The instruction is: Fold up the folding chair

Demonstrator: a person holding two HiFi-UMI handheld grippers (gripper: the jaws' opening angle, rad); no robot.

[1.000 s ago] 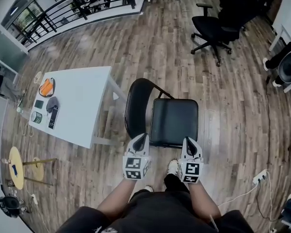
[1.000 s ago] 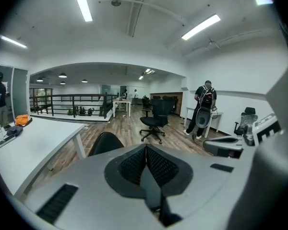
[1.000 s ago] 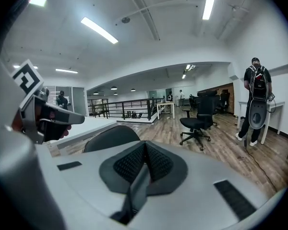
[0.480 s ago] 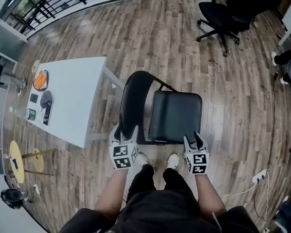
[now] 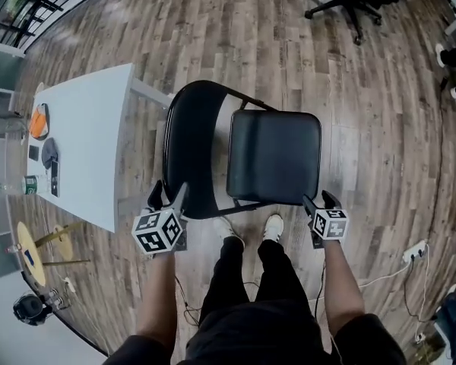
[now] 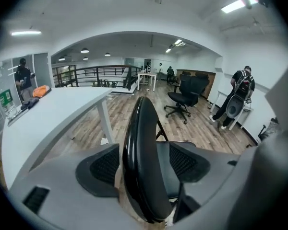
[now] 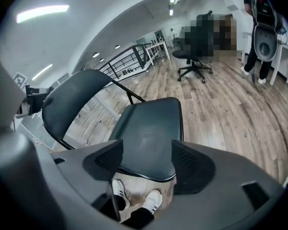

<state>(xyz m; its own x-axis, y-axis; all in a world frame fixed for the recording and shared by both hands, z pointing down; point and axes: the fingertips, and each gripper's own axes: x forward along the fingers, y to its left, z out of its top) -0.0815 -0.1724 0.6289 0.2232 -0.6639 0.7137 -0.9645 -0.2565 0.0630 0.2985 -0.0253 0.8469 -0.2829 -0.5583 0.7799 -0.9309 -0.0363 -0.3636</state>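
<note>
Nothing folded yet: the folding chair (image 5: 213,204) stood open mid-frame. The left gripper (image 5: 169,196) had its fingers opening astride the backrest (image 5: 190,143), and the right gripper (image 5: 319,200) had its fingers opening over the seat (image 5: 273,154).

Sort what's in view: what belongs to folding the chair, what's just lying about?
Job: folding chair; left gripper, jaws opening, its backrest between them; right gripper, jaws opening, its seat edge between them.
Lying about: white table; office chair; orange item on the table; power strip.
</note>
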